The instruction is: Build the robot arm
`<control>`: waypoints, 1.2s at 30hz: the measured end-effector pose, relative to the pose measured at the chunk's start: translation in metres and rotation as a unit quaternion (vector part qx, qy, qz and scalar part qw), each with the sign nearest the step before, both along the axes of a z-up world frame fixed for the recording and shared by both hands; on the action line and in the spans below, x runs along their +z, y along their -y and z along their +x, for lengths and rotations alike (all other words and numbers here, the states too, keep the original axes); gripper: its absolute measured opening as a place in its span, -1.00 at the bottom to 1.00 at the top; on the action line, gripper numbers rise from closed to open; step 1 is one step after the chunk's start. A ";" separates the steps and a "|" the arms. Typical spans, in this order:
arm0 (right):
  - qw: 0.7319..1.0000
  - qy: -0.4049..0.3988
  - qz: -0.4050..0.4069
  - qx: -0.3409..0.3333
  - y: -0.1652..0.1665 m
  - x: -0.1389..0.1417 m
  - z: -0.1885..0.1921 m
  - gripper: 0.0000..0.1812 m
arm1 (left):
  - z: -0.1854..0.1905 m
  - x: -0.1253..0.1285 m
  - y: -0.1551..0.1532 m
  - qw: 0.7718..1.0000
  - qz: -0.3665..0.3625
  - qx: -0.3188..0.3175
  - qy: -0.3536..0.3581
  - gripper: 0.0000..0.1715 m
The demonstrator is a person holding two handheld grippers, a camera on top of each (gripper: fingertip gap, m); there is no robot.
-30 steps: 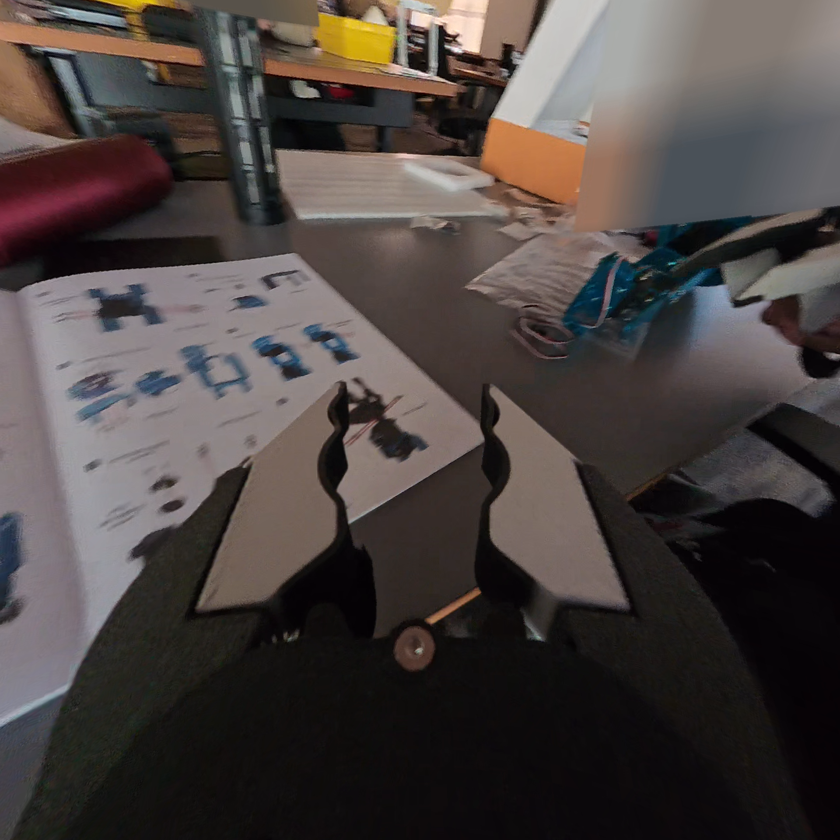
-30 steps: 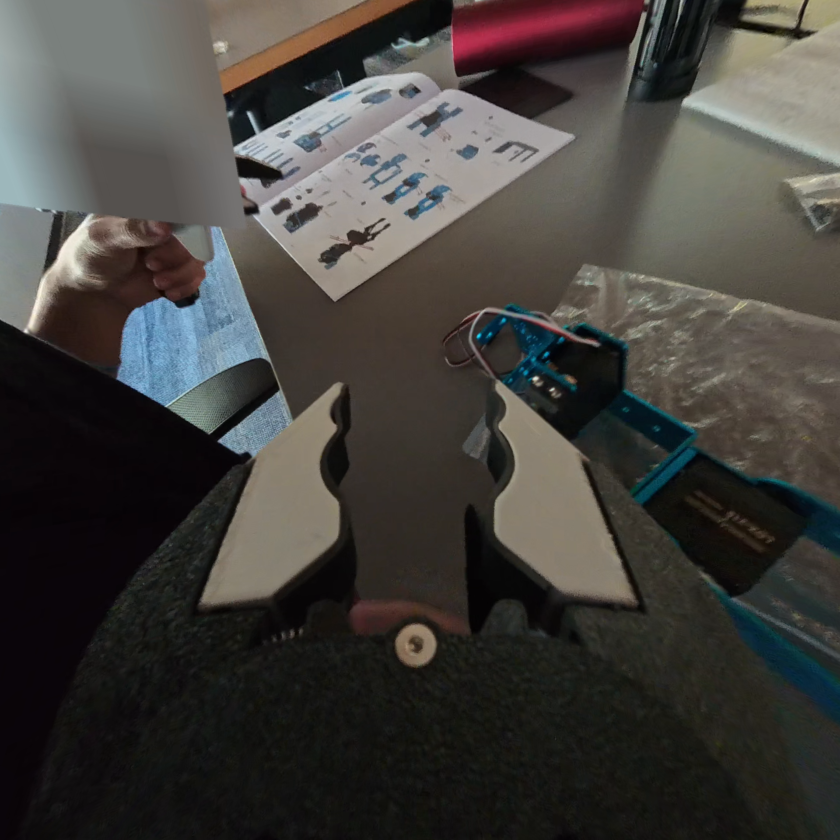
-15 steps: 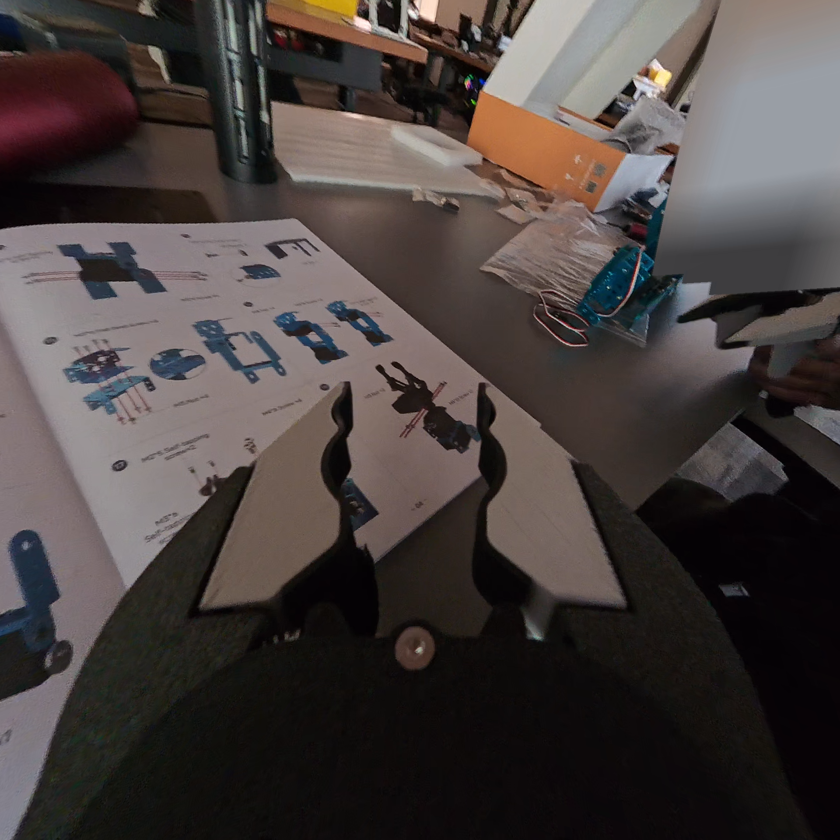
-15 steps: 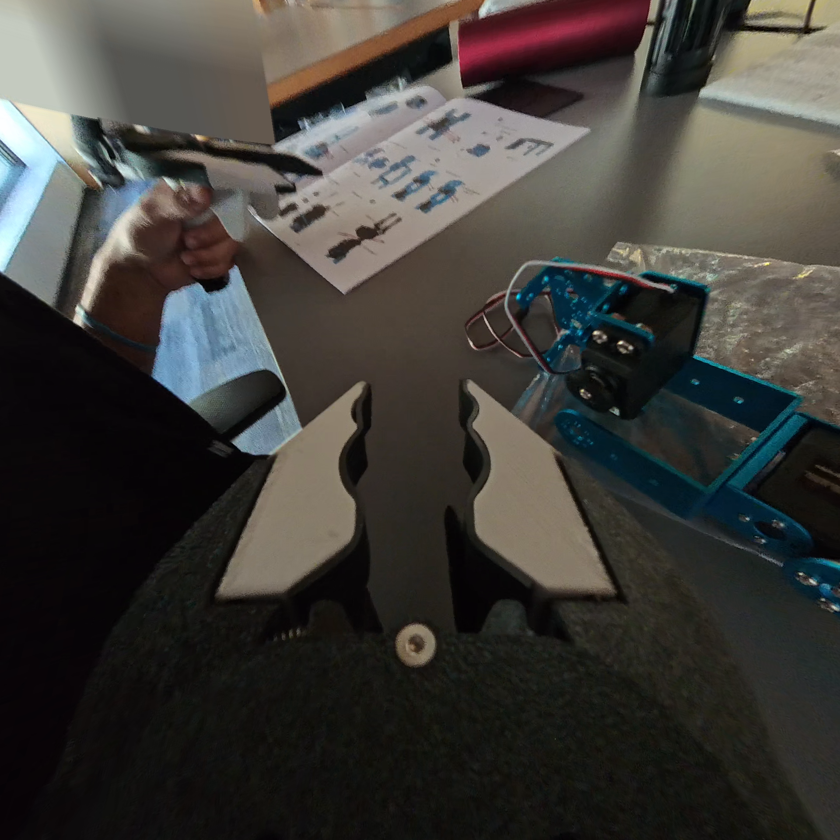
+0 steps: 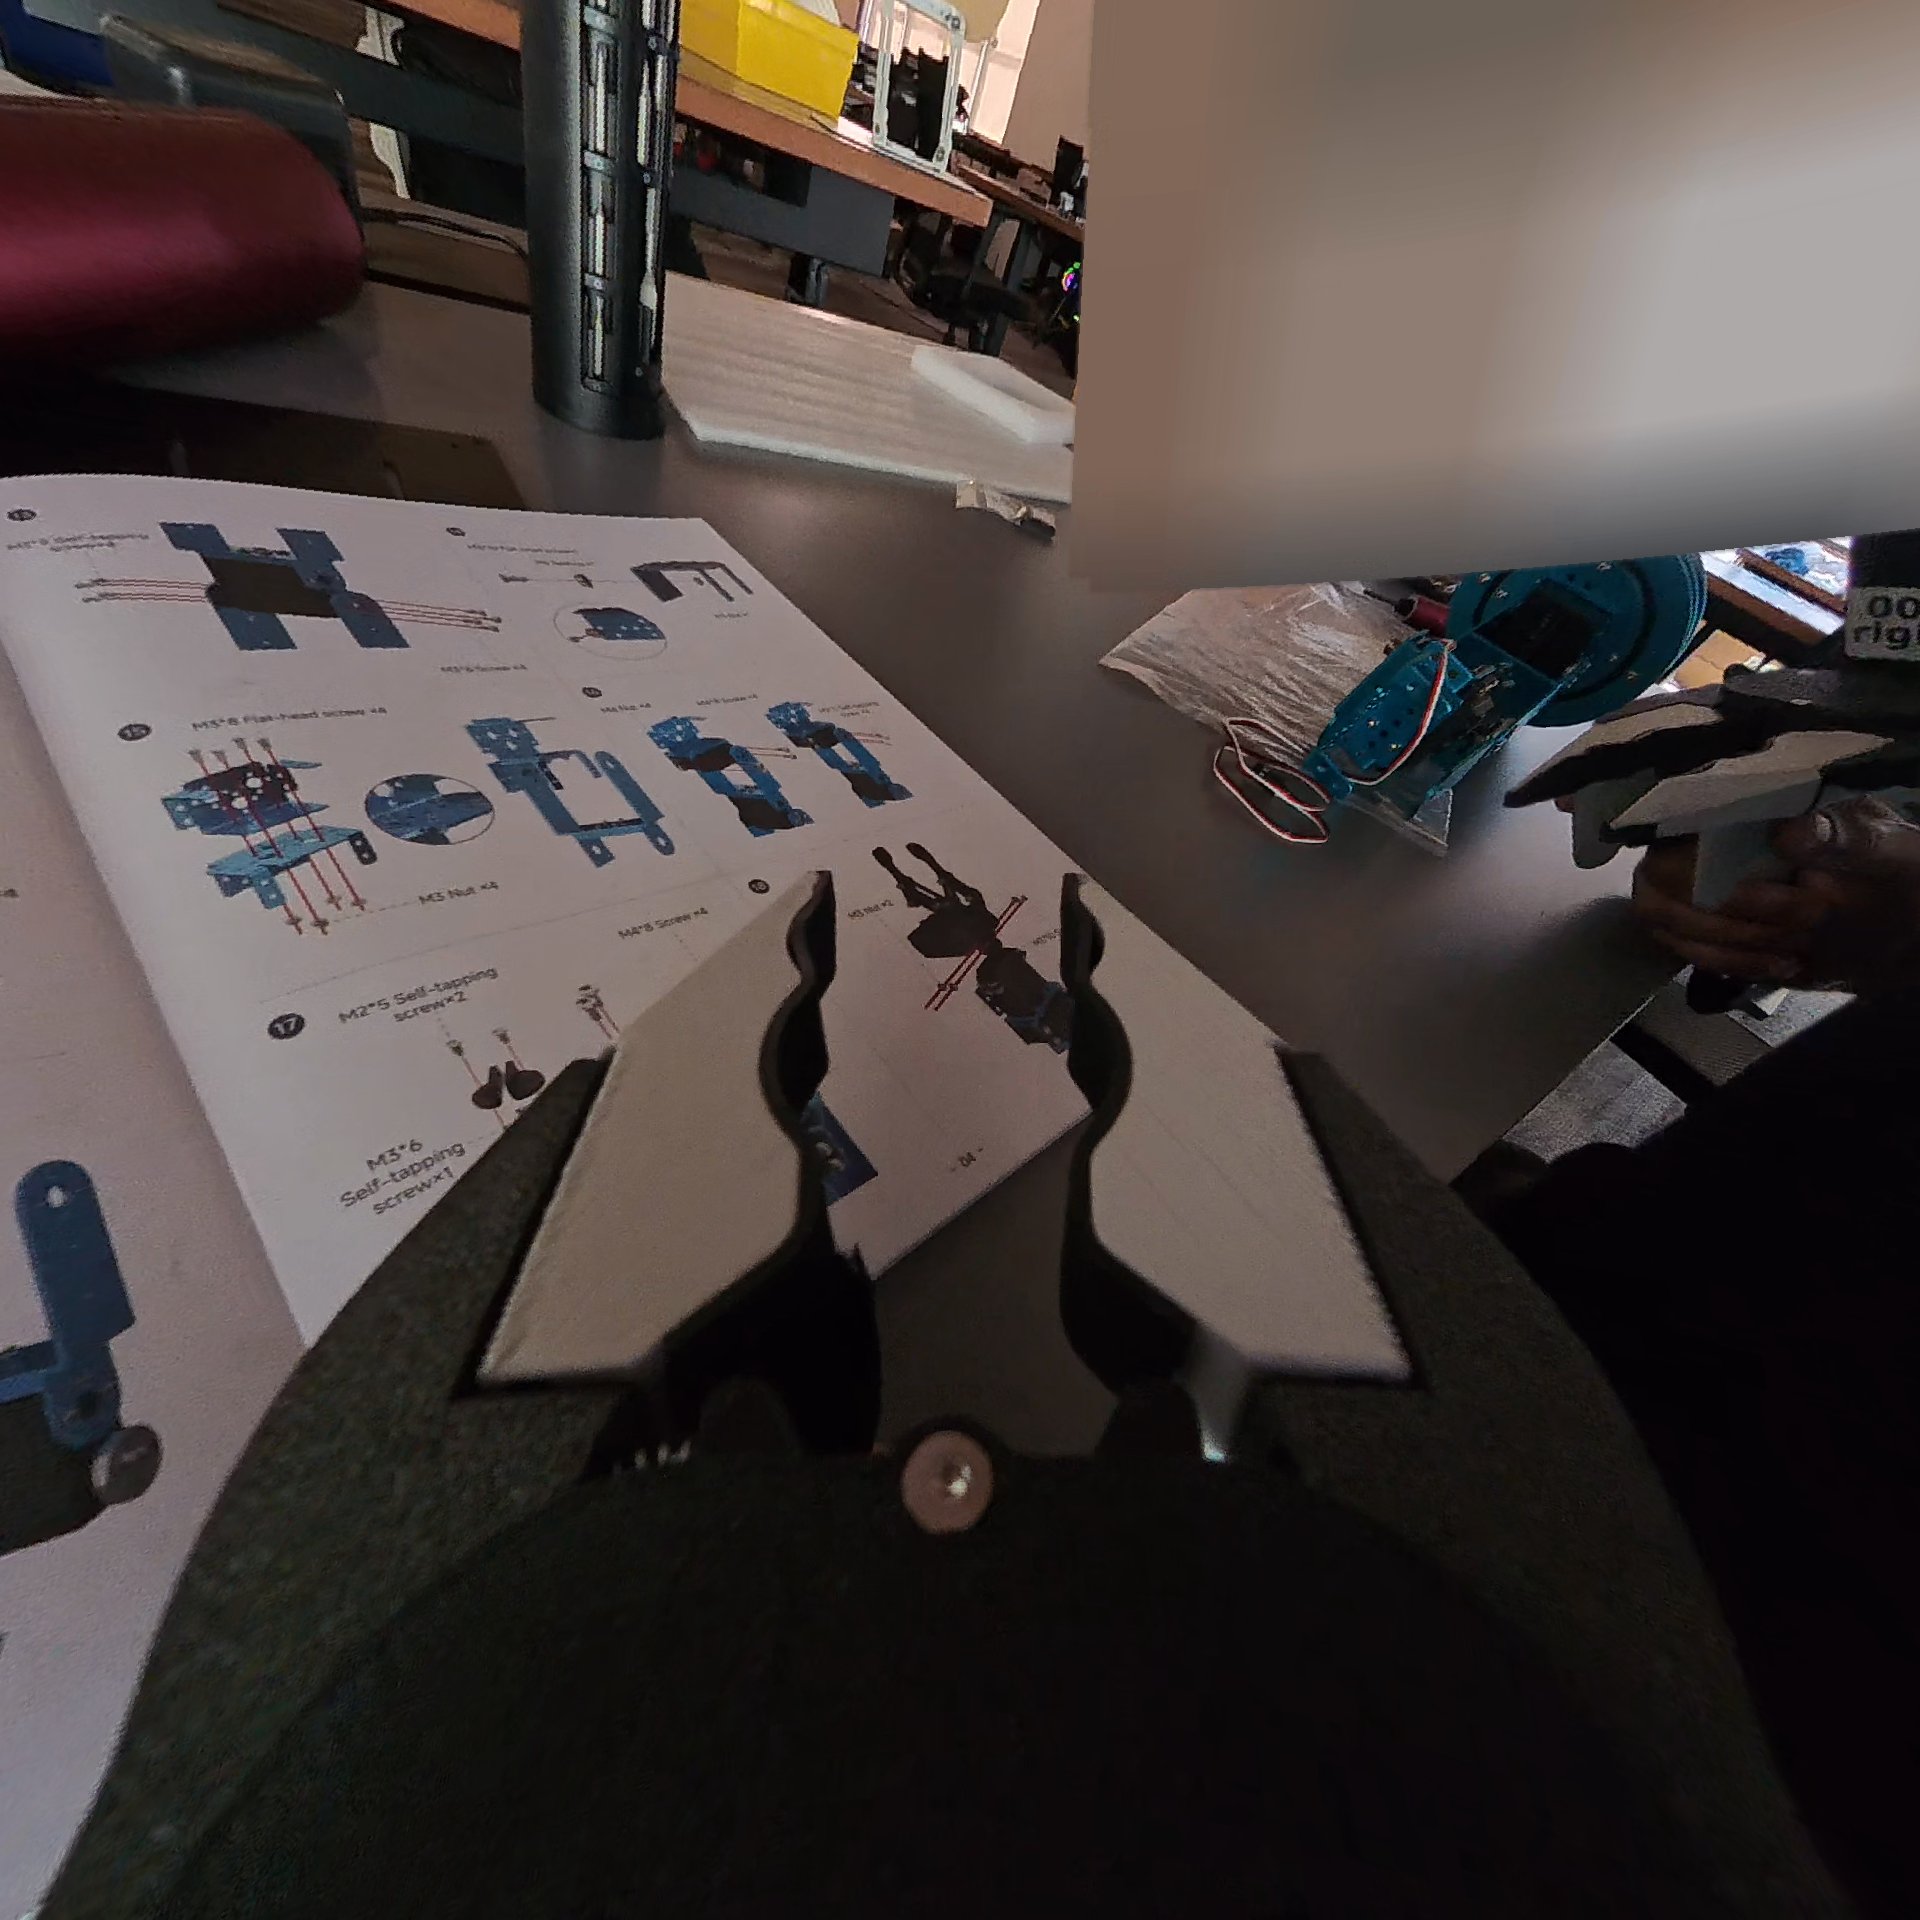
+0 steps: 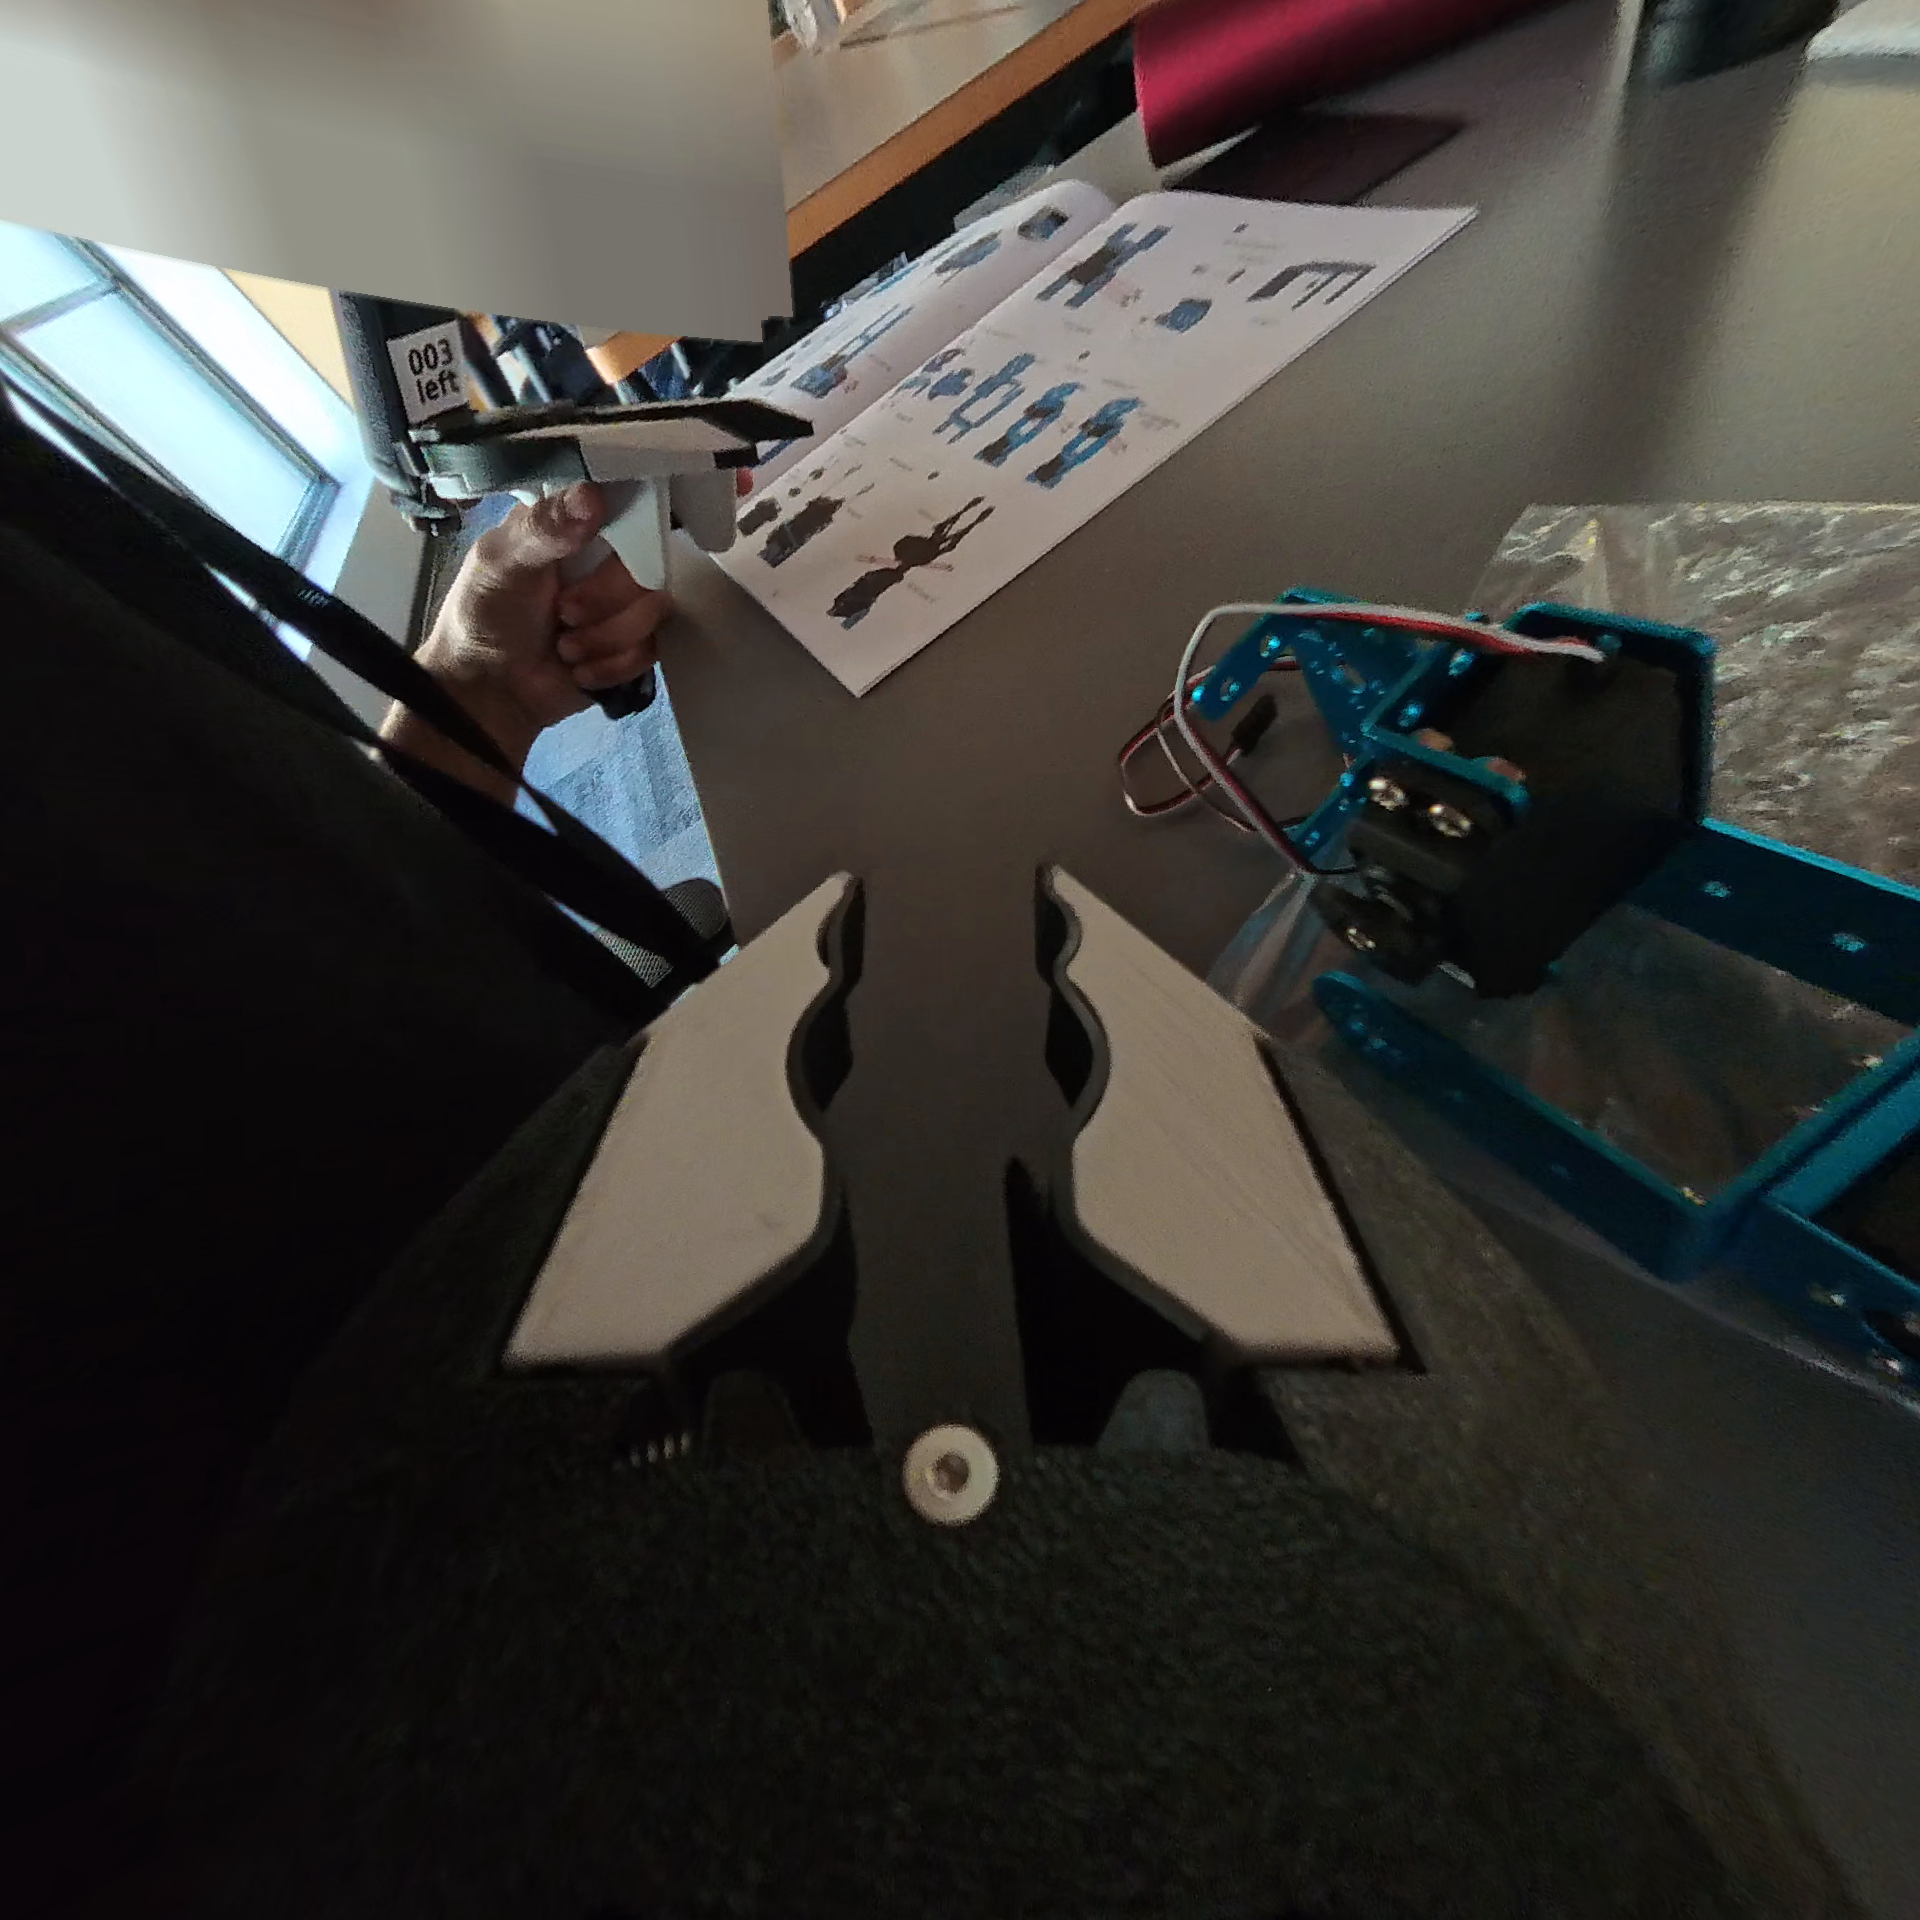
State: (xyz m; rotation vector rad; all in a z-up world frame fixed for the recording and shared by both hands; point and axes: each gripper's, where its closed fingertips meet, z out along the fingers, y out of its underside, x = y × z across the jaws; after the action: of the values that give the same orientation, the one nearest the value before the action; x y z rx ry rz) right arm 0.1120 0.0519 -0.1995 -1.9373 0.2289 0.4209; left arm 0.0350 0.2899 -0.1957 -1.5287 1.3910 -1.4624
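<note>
My left gripper (image 5: 945,894) is open and empty, held just above the near corner of an open instruction booklet (image 5: 436,790) with blue part drawings. My right gripper (image 6: 948,894) is open and empty above bare grey table (image 6: 914,769), left of a blue metal bracket assembly (image 6: 1455,790) with a black servo and red-white wires. The assembly lies partly on a clear plastic bag (image 6: 1787,623). The booklet also shows in the right wrist view (image 6: 1049,416), with the left gripper (image 6: 769,436) beside it. The right gripper (image 5: 1558,790) and the assembly (image 5: 1455,717) show at the right of the left wrist view.
A dark perforated post (image 5: 597,208) stands behind the booklet, next to a white foam sheet (image 5: 831,384). A maroon cushion (image 5: 156,229) lies at the far left. The table's near edge (image 5: 1538,1101) runs close to both grippers. A person's hand (image 6: 540,623) holds the left gripper's handle. Spacing between my two grippers at the tips: around 25 cm. The dark perforated post (image 5: 597,208) lies some 35 cm from my left tips, 40 cm from my right tips.
My left gripper has moved forward over the booklet's corner. My right gripper has narrowed a little and dropped closer to the blue assembly, which now sits larger on its right.
</note>
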 end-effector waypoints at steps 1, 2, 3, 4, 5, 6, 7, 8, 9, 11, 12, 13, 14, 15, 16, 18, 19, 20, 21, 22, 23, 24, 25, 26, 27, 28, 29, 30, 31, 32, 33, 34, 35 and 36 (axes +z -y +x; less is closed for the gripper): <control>1.000 -0.001 -0.002 0.007 -0.001 0.000 -0.002 -0.65 | 0.000 0.000 -0.001 1.000 -0.001 0.002 0.000 -0.51; 1.000 -0.004 -0.003 0.014 -0.001 -0.001 -0.003 -0.65 | 0.000 0.000 -0.001 1.000 -0.002 0.005 -0.001 -0.53; 1.000 -0.007 -0.005 0.021 -0.002 -0.001 -0.005 -0.65 | 0.001 -0.001 -0.001 1.000 -0.003 0.005 -0.005 -0.53; 1.000 -0.010 -0.007 0.028 -0.002 -0.002 -0.007 -0.65 | 0.001 -0.002 -0.002 1.000 -0.003 0.005 -0.008 -0.53; 0.999 -0.012 -0.008 0.034 -0.002 -0.002 -0.008 -0.64 | 0.001 -0.002 -0.002 1.000 -0.003 0.006 -0.010 -0.53; 0.999 -0.011 -0.008 0.039 -0.002 -0.002 -0.010 -0.64 | 0.001 -0.002 -0.002 1.000 -0.001 0.007 -0.009 -0.54; 0.999 -0.009 -0.006 0.043 -0.002 -0.001 -0.011 -0.64 | 0.001 -0.002 -0.002 1.000 0.001 0.009 -0.008 -0.54; 0.999 -0.008 -0.005 0.047 -0.002 -0.001 -0.013 -0.64 | 0.001 -0.002 -0.002 1.000 0.002 0.009 -0.006 -0.54; 0.999 -0.008 -0.005 0.050 -0.001 -0.001 -0.014 -0.64 | 0.001 -0.002 -0.001 1.000 0.003 0.008 -0.006 -0.54; 0.999 -0.008 -0.006 0.053 -0.001 -0.001 -0.015 -0.62 | 0.001 -0.002 -0.001 1.000 0.005 0.008 -0.006 -0.54; 0.999 -0.007 -0.007 0.052 -0.001 -0.002 -0.014 -0.62 | 0.001 -0.003 -0.001 1.000 0.006 0.009 -0.007 -0.53; 0.999 -0.005 -0.011 0.047 -0.002 -0.003 -0.013 -0.62 | 0.001 -0.003 -0.001 1.000 0.008 0.013 -0.008 -0.53; 0.999 -0.001 -0.017 0.043 -0.002 -0.005 -0.012 -0.62 | 0.001 -0.004 -0.002 1.000 0.013 0.020 -0.010 -0.53; 0.999 0.004 -0.021 0.042 -0.002 -0.006 -0.013 -0.62 | 0.001 -0.004 -0.003 0.999 0.020 0.028 -0.010 -0.54; 0.999 0.013 -0.021 0.042 -0.002 -0.006 -0.013 -0.62 | 0.001 -0.004 -0.004 0.999 0.028 0.037 -0.010 -0.53; 0.999 0.028 -0.013 0.044 -0.001 -0.004 -0.016 -0.61 | 0.001 -0.006 -0.008 0.997 0.045 0.062 -0.013 -0.54; 0.998 0.031 -0.006 0.048 0.000 -0.002 -0.018 -0.61 | 0.001 -0.006 -0.010 0.996 0.053 0.074 -0.016 -0.53; 0.998 0.034 -0.001 0.050 0.001 -0.001 -0.018 -0.61 | 0.001 -0.007 -0.012 0.994 0.060 0.084 -0.016 -0.53; 0.998 0.034 0.005 0.052 0.002 0.001 -0.019 -0.61 | 0.001 -0.006 -0.014 0.993 0.065 0.095 -0.015 -0.53; 0.998 0.036 0.010 0.052 0.003 0.002 -0.020 -0.61 | 0.001 -0.006 -0.016 0.992 0.067 0.107 -0.014 -0.53; 0.998 0.038 0.016 0.056 0.004 0.004 -0.021 -0.61 | 0.000 -0.005 -0.018 0.991 0.068 0.117 -0.011 -0.53; 0.997 0.042 0.019 0.064 0.007 0.005 -0.024 -0.60 | 0.000 -0.005 -0.020 0.990 0.069 0.126 -0.009 -0.53; 0.997 0.046 0.017 0.068 0.010 0.004 -0.025 -0.60 | 0.000 -0.005 -0.022 0.989 0.070 0.132 -0.010 -0.53; 0.996 0.054 0.011 0.065 0.014 0.002 -0.023 -0.60 | 0.000 -0.005 -0.023 0.988 0.071 0.137 -0.013 -0.53; 0.996 0.066 0.009 0.062 0.020 0.002 -0.020 -0.60 | 0.000 -0.006 -0.024 0.987 0.073 0.141 -0.016 -0.53; 0.995 0.073 0.011 0.061 0.027 0.003 -0.017 -0.60 | 0.000 -0.006 -0.024 0.986 0.076 0.145 -0.016 -0.53; 0.996 0.069 0.019 0.061 0.034 0.005 -0.014 -0.60 | 0.000 -0.006 -0.025 0.985 0.079 0.150 -0.016 -0.54; 0.996 0.054 0.023 0.067 0.040 0.007 -0.012 -0.61 | -0.001 -0.006 -0.026 0.985 0.082 0.154 -0.015 -0.54; 0.996 0.034 0.018 0.081 0.047 0.005 -0.013 -0.61 | -0.001 -0.006 -0.026 0.984 0.085 0.158 -0.015 -0.54; 0.995 0.018 0.004 0.094 0.053 0.001 -0.015 -0.62 | -0.001 -0.006 -0.027 0.983 0.089 0.161 -0.015 -0.54; 0.995 0.010 0.000 0.097 0.058 0.000 -0.013 -0.59 | -0.001 -0.006 -0.027 0.982 0.093 0.165 -0.017 -0.55; 0.995 0.007 0.016 0.093 0.060 0.005 -0.012 -0.57 | -0.001 -0.007 -0.028 0.981 0.096 0.170 -0.020 -0.55; 0.995 0.008 0.042 0.092 0.062 0.012 -0.011 -0.56 | -0.001 -0.007 -0.029 0.979 0.100 0.175 -0.021 -0.55; 0.994 0.012 0.055 0.091 0.064 0.016 -0.011 -0.58 | -0.001 -0.006 -0.030 0.977 0.106 0.182 -0.021 -0.55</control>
State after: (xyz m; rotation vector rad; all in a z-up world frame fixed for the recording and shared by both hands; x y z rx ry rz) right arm 0.1011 -0.0120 -0.1834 -1.8603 0.0124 0.5201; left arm 0.0339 0.3196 -0.2022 -1.5827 1.1696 -1.0326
